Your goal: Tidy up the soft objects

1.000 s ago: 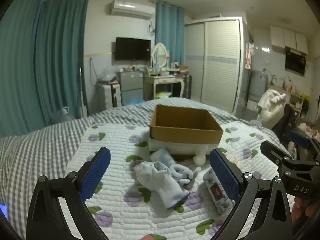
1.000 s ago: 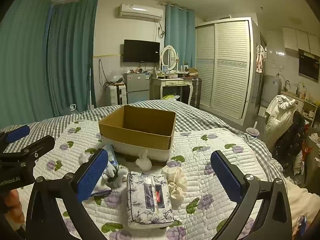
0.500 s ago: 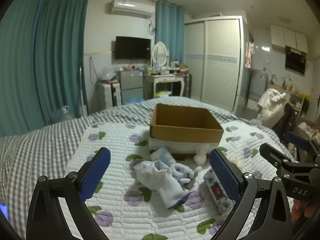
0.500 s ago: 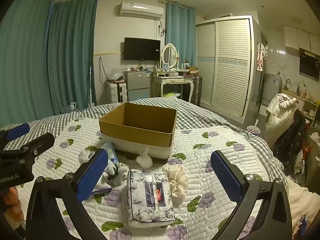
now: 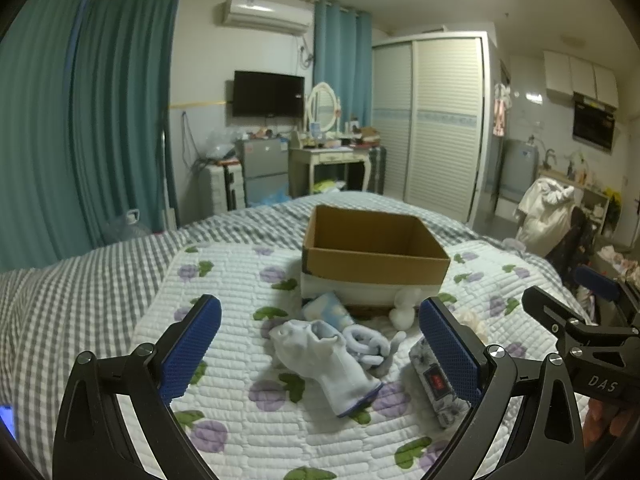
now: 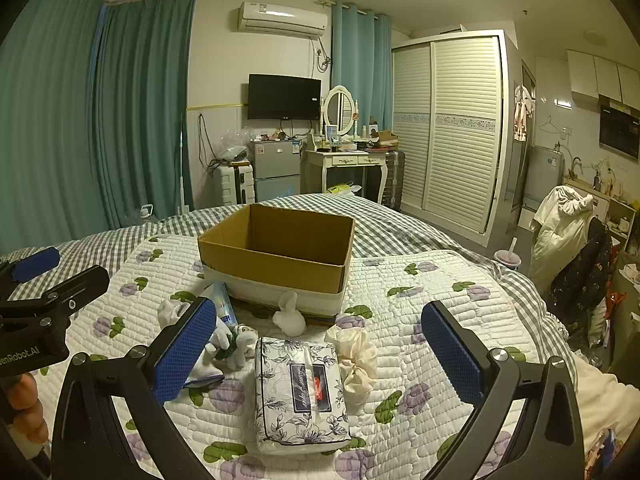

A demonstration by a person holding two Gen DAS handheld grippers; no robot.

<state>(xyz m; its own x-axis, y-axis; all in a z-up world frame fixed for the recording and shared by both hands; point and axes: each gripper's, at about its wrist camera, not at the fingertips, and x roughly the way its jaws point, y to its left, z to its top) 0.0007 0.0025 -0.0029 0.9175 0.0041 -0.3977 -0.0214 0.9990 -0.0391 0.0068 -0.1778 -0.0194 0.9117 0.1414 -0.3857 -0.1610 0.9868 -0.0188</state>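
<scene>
An open cardboard box (image 5: 376, 254) (image 6: 276, 252) stands on the quilted bed. In front of it lie a white sock (image 5: 324, 360), a small plush toy (image 5: 370, 344) (image 6: 234, 344), a blue-white tissue pack (image 5: 328, 310) (image 6: 220, 304), a white plush bunny (image 5: 404, 308) (image 6: 290, 316), a floral tissue pack (image 6: 300, 392) (image 5: 436, 388) and a cream scrunchie (image 6: 356, 360). My left gripper (image 5: 320, 348) is open, above the sock. My right gripper (image 6: 318, 348) is open, above the floral pack.
The floral quilt (image 6: 440, 300) lies on a grey checked bedspread (image 5: 80, 280). Beyond the bed are a teal curtain (image 6: 120, 120), a small fridge (image 6: 276, 168), a dressing table (image 6: 348, 160) and a wardrobe (image 6: 452, 128). A chair with clothes (image 6: 568, 232) stands at the right.
Both grippers have moved slightly forward toward the items and box. Both stay open; nothing on the bed has moved.
</scene>
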